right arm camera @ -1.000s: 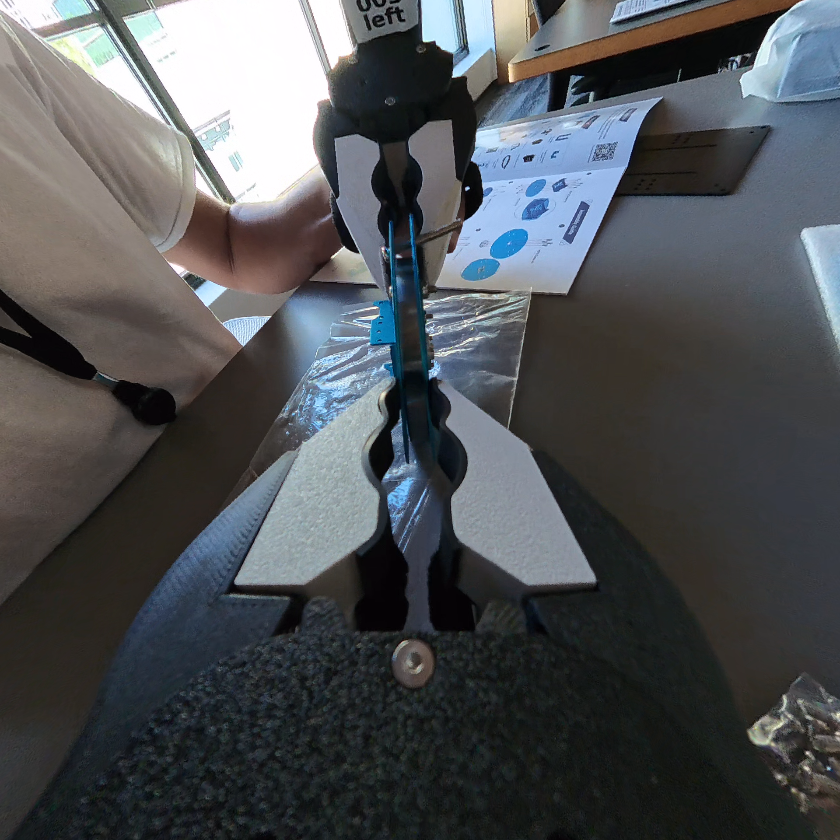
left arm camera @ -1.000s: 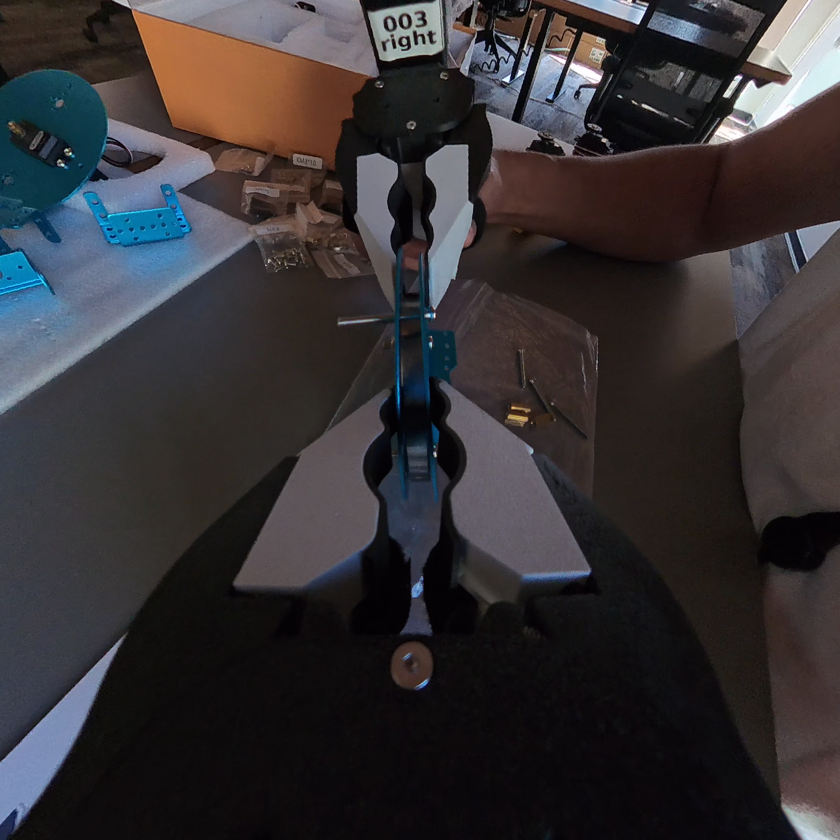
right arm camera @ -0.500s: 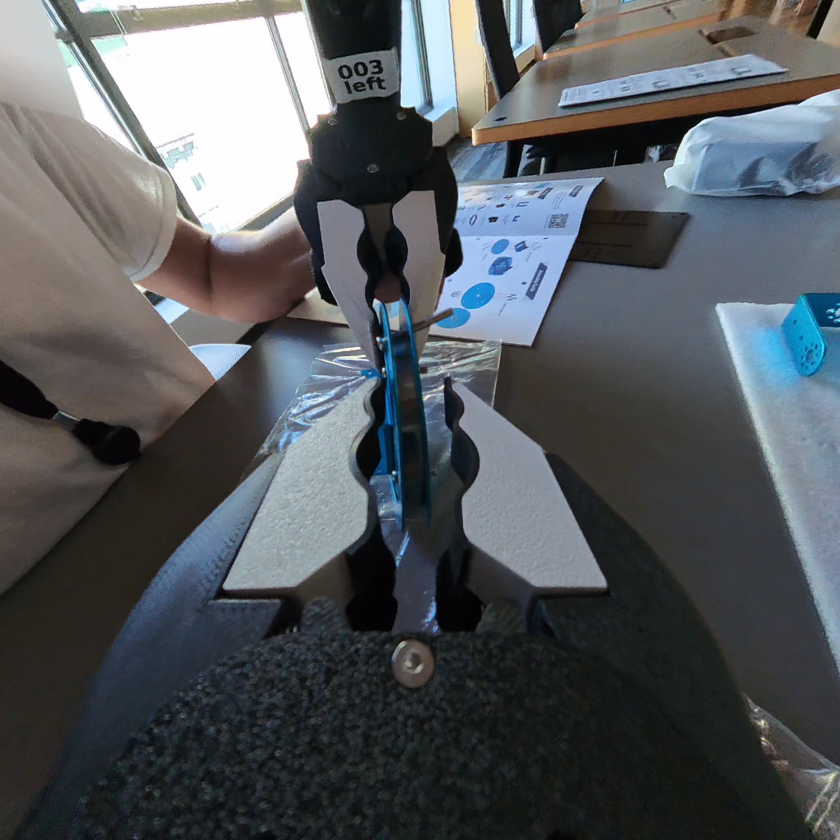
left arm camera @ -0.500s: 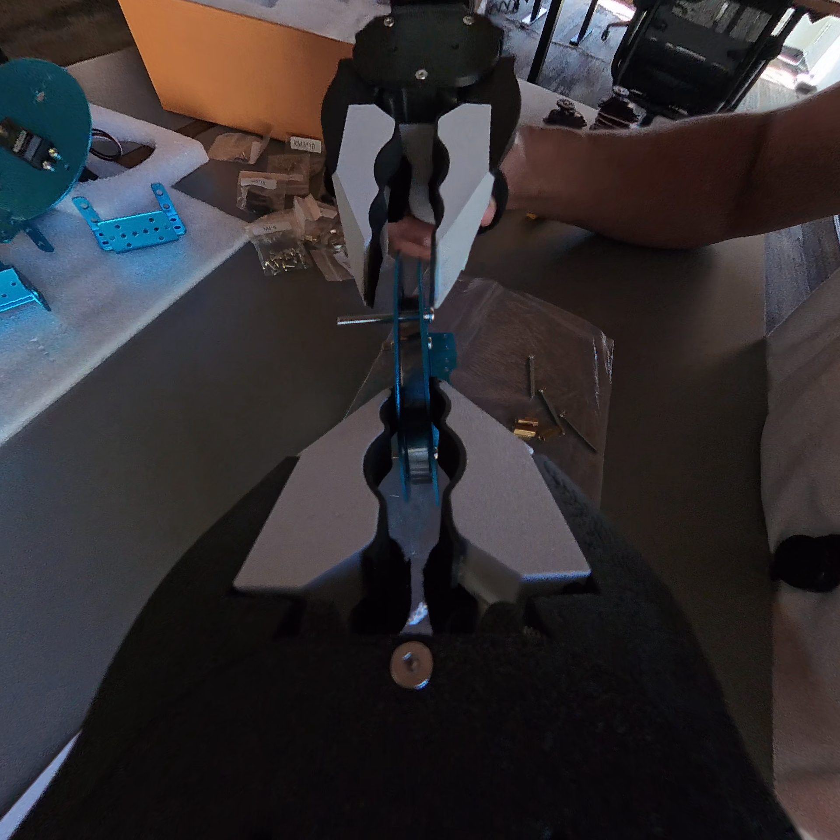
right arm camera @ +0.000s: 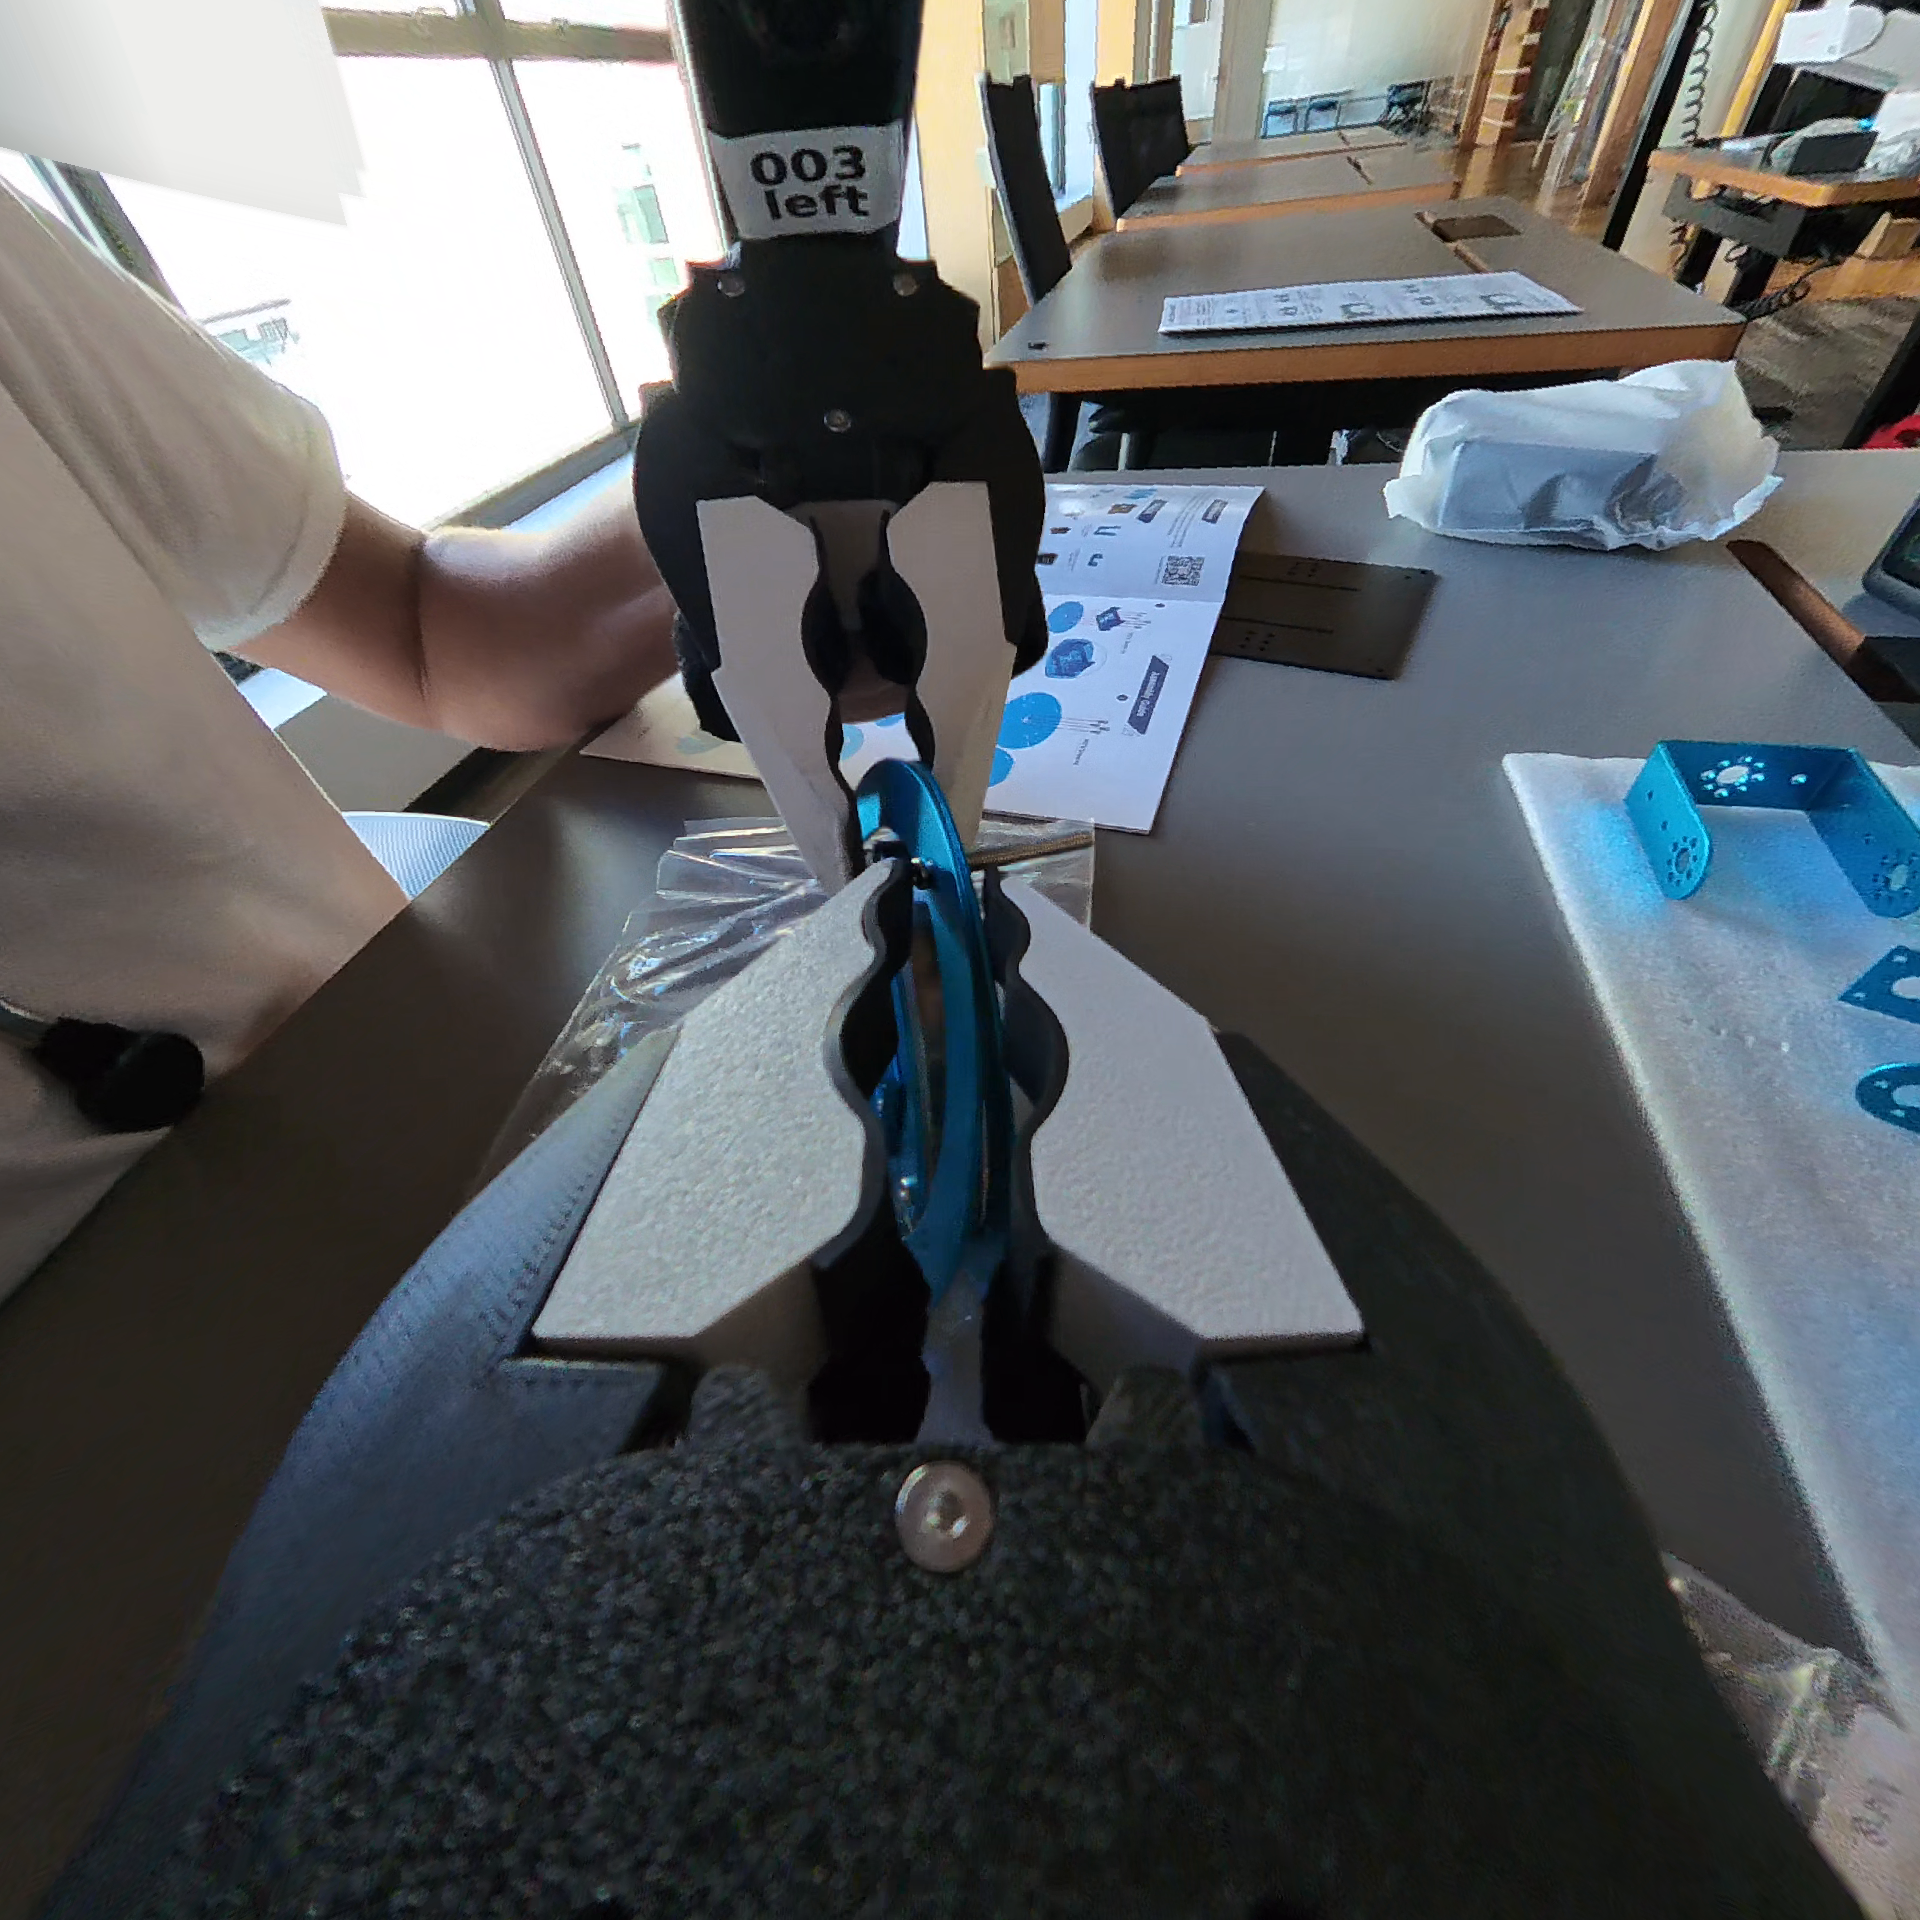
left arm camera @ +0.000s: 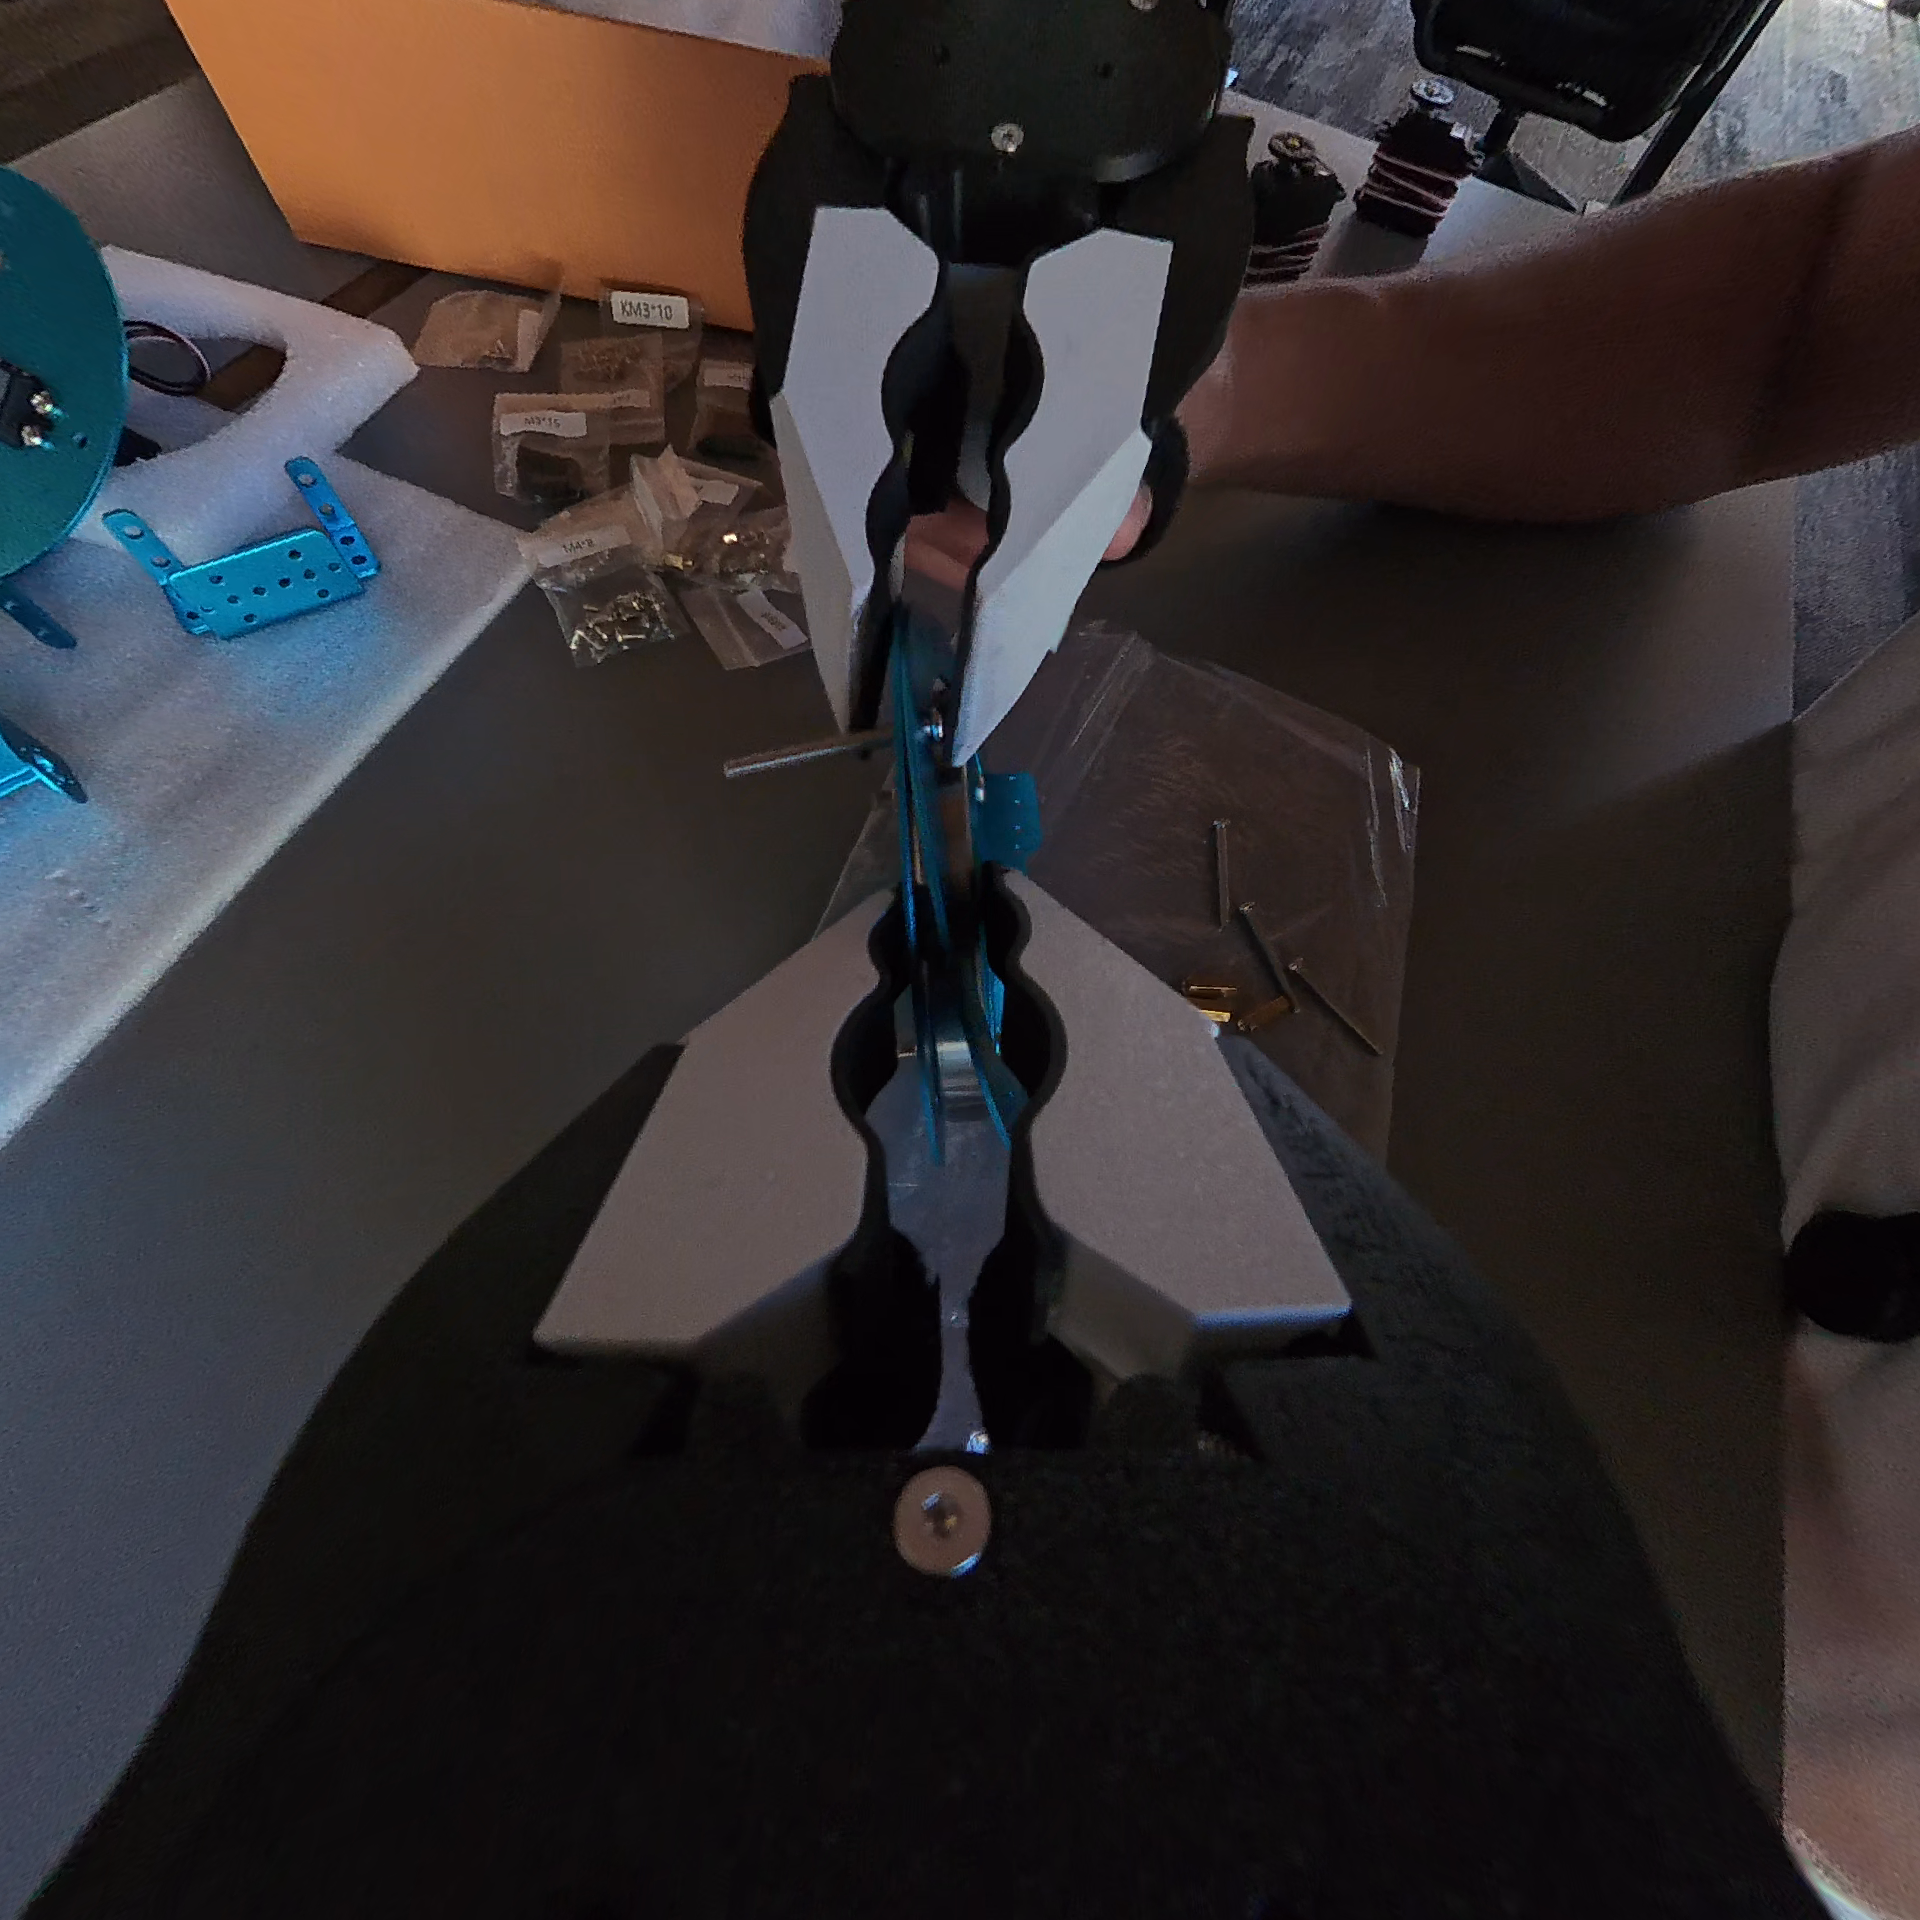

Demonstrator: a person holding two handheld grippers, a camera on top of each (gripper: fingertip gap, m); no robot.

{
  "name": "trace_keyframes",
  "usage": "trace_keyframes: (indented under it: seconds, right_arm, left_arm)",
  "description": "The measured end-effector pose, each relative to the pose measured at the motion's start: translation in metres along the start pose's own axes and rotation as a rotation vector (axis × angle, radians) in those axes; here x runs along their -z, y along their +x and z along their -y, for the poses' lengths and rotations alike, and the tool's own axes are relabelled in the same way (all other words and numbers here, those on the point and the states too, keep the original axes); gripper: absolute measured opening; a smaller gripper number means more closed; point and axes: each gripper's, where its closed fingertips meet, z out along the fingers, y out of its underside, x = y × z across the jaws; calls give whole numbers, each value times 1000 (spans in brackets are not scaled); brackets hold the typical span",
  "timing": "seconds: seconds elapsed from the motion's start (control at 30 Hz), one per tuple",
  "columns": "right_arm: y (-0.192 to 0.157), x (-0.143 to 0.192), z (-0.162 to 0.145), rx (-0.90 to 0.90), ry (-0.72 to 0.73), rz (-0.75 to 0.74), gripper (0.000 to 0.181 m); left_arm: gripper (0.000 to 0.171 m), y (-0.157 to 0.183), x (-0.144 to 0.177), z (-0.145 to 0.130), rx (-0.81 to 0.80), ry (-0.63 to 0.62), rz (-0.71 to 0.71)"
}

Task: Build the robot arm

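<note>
While left gripper (left arm camera: 943, 904) clamps the blue disc assembly (left arm camera: 940, 1049), right gripper (left arm camera: 914, 722) stands open

Disc pair sits edge-on above the clear plastic bag (left arm camera: 1195, 790) on the table (left arm camera: 520, 935). Right jaws straddle its far rim, gaps either side. Loose screws (left arm camera: 1262, 945) and brass standoffs (left arm camera: 1210, 992) lie on the bag; small parts bags (left arm camera: 623, 561) beyond.

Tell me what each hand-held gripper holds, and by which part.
The left hand-held gripper clamps the blue disc assembly by its near rim. The right hand-held gripper stands open around the opposite rim, gripping nothing.
</note>
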Motion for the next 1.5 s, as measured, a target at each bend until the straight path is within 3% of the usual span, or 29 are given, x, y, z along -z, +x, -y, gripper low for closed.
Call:
trace_keyframes:
  seconds: [0.17, 0.33, 0.47, 0.67, 1.0, 1.17, 1.2, 1.5]
  right_arm:
    - [-2, 7, -5, 2, 2, -22, 12]
    - [-7, 17, -20, -75, -14, 43, 39]
    - [1, 17, -40, -53, -91, 9, 25]
    - [2, 32, -21, 18, -14, -58, 11]
    - [1, 50, -6, 3, -34, -44, 10]
    - [-3, 33, -24, -25, -115, -25, 9]
    - [-4, 33, -25, -17, -116, -16, 1]
    - [-5, 35, -32, -65, -83, 18, 0]
  left_arm:
    - [13, 2, -2, 1, -8, 22, -14]
    - [13, 1, 1, -1, 1, 51, -23]
    - [13, -1, 4, -3, 14, 75, -29]
    - [13, -1, 5, -4, 26, 87, -41]
    - [13, -2, 5, -4, 31, 91, -40]
    - [13, -1, 3, -2, 26, 94, -44]
    - [13, -1, 4, -2, 28, 96, -42]
    - [13, -4, 7, -6, 46, 114, -84]
